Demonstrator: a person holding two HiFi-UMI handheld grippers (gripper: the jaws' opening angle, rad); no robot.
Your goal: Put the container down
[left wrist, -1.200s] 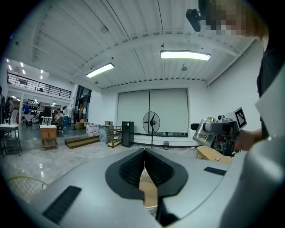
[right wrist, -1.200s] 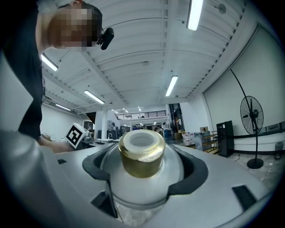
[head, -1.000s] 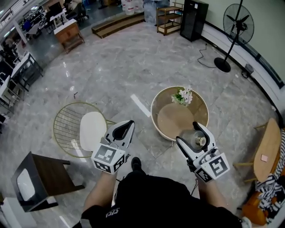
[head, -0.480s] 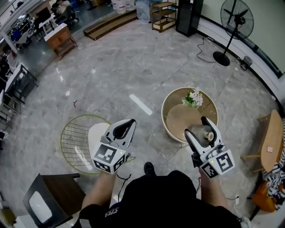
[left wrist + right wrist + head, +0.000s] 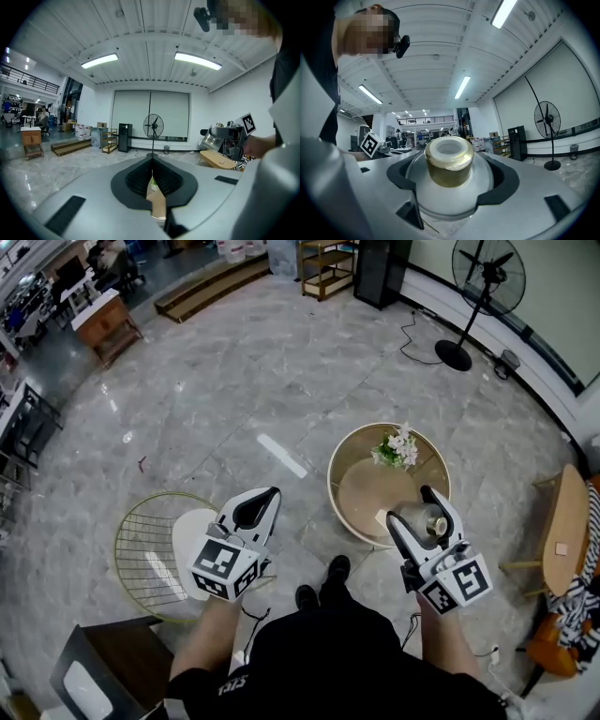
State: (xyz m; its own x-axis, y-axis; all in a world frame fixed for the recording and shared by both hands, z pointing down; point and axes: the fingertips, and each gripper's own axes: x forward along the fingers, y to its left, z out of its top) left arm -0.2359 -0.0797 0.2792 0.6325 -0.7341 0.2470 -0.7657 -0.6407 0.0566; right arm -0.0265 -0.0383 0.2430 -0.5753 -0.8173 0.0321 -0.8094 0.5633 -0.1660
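The container (image 5: 424,519) is a clear glass vessel with a gold neck (image 5: 448,162). My right gripper (image 5: 410,507) is shut on its round body, neck pointing away from me, and its base is hidden between the jaws (image 5: 452,172). In the head view it overlaps the near edge of a round wooden table (image 5: 361,493); its height above the table cannot be told. My left gripper (image 5: 268,495) is held out at the left, shut with nothing in it (image 5: 151,162). The left gripper view shows the right gripper (image 5: 230,136) at the far right.
A bunch of white flowers (image 5: 397,448) lies at the table's far side. A gold wire chair (image 5: 141,549) with a white cushion (image 5: 192,538) stands at the left, a dark chair (image 5: 94,673) at the bottom left. A wooden side table (image 5: 563,538) and a standing fan (image 5: 487,279) are at the right.
The person has stepped across the floor, so the room has shifted in the head view. Both grippers keep their pose, and the right one still holds the container by the round table.
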